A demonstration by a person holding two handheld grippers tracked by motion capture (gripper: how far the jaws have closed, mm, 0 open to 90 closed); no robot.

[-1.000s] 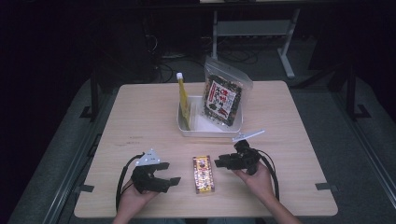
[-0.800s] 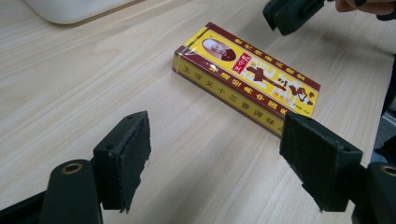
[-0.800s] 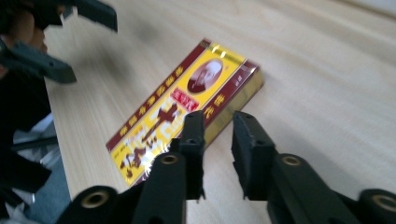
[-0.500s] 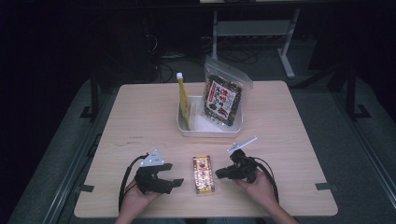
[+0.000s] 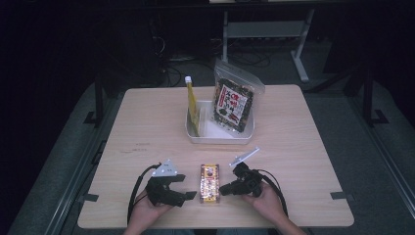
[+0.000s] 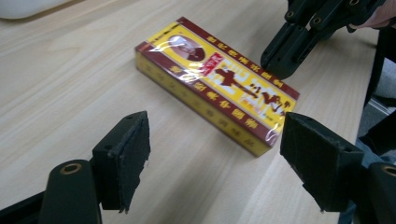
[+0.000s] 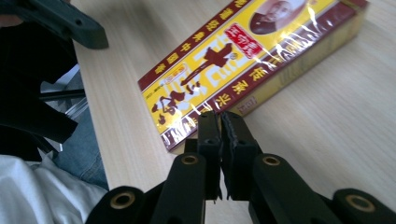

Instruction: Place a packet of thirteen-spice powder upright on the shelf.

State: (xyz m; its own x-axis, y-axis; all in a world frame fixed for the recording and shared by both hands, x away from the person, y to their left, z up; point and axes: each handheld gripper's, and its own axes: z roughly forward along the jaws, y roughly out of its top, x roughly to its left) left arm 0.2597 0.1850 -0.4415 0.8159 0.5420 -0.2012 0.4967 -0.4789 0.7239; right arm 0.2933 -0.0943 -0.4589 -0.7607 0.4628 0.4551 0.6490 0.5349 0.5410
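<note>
A yellow and maroon box (image 5: 209, 182) lies flat near the table's front edge, between my two grippers. In the left gripper view the box (image 6: 215, 84) is just beyond my left gripper (image 6: 212, 140), whose jaws stand wide open and apart from it. My left gripper (image 5: 185, 187) sits to the box's left. My right gripper (image 5: 222, 190) is at the box's right side; its jaws have just been closing and nothing is between them. In the right gripper view the shut tips (image 7: 219, 116) meet the box's (image 7: 243, 60) near long edge.
A white tray (image 5: 220, 137) stands at the table's middle back. A tall yellow packet (image 5: 192, 105) and a clear snack bag (image 5: 235, 103) lean in it. The table's front edge runs just behind both hands.
My right gripper has come down and toward the front edge, its tips reaching the box's side, and its jaws have closed. The left gripper has stayed put.
</note>
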